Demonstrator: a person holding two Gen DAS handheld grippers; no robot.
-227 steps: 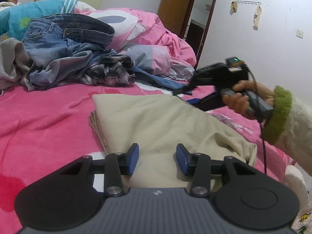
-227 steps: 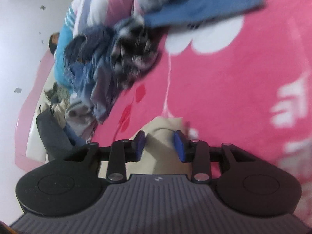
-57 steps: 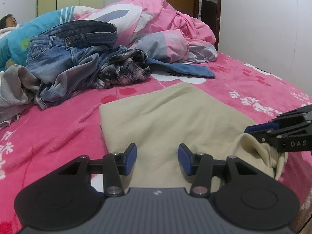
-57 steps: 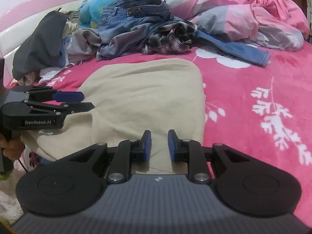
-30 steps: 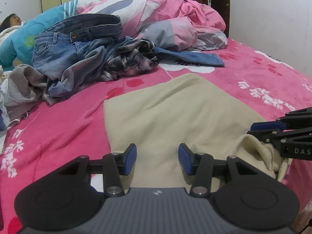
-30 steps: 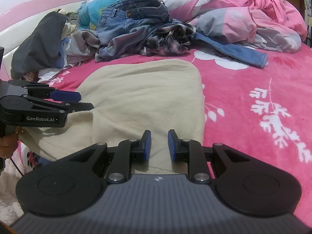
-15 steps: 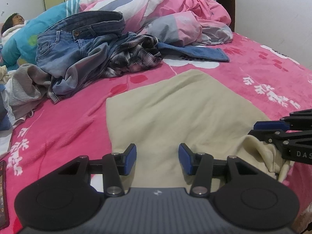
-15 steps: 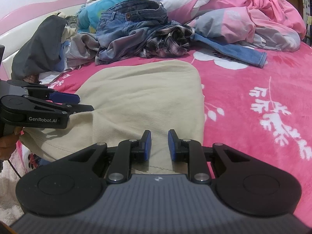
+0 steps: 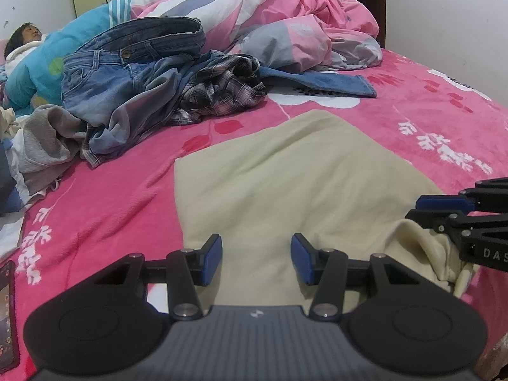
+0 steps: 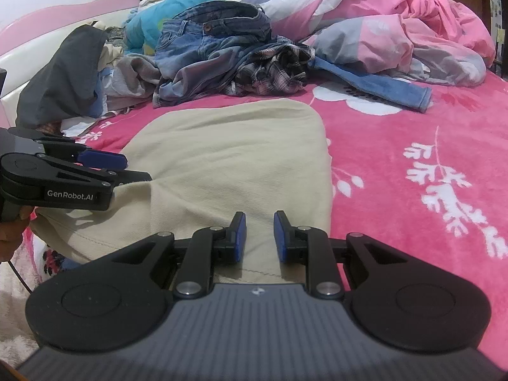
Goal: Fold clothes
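A beige garment [image 9: 301,174] lies flat on the pink bed; it also shows in the right wrist view [image 10: 228,158]. My left gripper [image 9: 256,258] is open and empty over the garment's near left edge, and appears from the side in the right wrist view [image 10: 127,168]. My right gripper [image 10: 256,236] is open with a narrow gap, over the near hem where a seam runs. It shows in the left wrist view [image 9: 422,208] at the garment's bunched near right corner [image 9: 428,247].
A heap of jeans [image 9: 133,63], a plaid shirt [image 9: 219,92] and grey clothes [image 9: 44,139] lies behind the garment. A pink duvet [image 9: 301,25] and a person lying down [image 9: 22,38] are farther back. A phone [image 9: 6,311] lies at the near left.
The left gripper has shifted slightly, so the view has swung a little left and the phone has come into view. Both grippers keep their openings. The garment has not moved.
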